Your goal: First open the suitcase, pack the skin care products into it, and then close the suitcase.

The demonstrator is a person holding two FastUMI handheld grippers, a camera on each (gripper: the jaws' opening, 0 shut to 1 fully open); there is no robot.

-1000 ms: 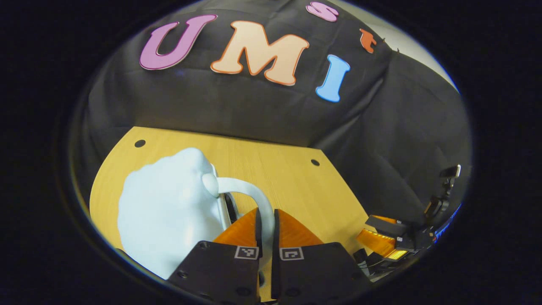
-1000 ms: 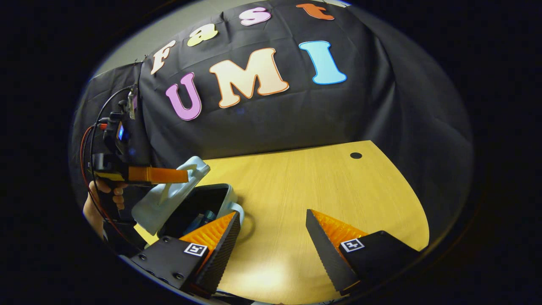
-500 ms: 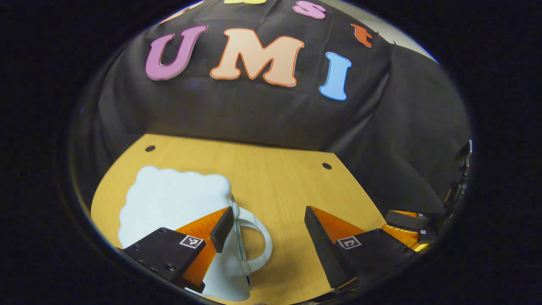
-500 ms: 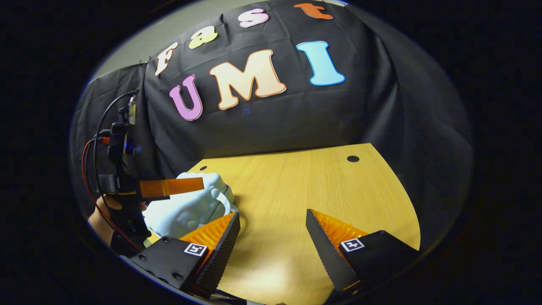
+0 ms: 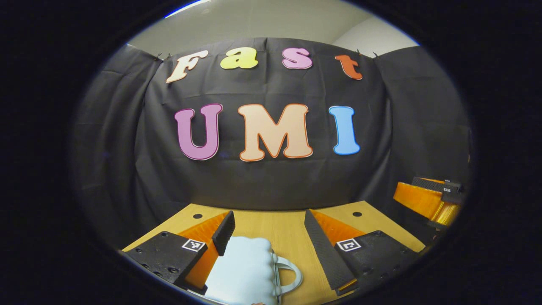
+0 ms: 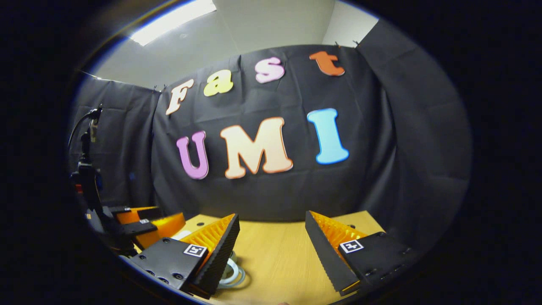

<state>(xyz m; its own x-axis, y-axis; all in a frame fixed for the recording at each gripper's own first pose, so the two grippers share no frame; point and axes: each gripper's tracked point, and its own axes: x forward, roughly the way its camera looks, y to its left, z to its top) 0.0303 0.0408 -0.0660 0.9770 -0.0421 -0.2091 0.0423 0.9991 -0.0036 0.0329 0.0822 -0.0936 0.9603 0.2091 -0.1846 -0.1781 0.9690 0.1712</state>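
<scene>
The pale blue suitcase [image 5: 245, 273] lies closed on the wooden table [image 5: 288, 231], its white handle [image 5: 292, 275] pointing right. My left gripper [image 5: 267, 231] is open above it, and nothing sits between the fingers. In the right gripper view, my right gripper [image 6: 271, 237] is open over bare wood, and the suitcase handle [image 6: 232, 271] peeks out beside its left finger. The left gripper [image 6: 144, 224] appears at the left edge of that view. The right gripper [image 5: 427, 199] appears at the right edge of the left gripper view.
The table has small round holes [image 5: 357, 214] near its back corners. Black cloth walls close the booth behind and on both sides.
The suitcase lid has come down and the case is now closed. My left gripper let go of the handle and opened. Both grippers have lifted and tilted up toward the back wall.
</scene>
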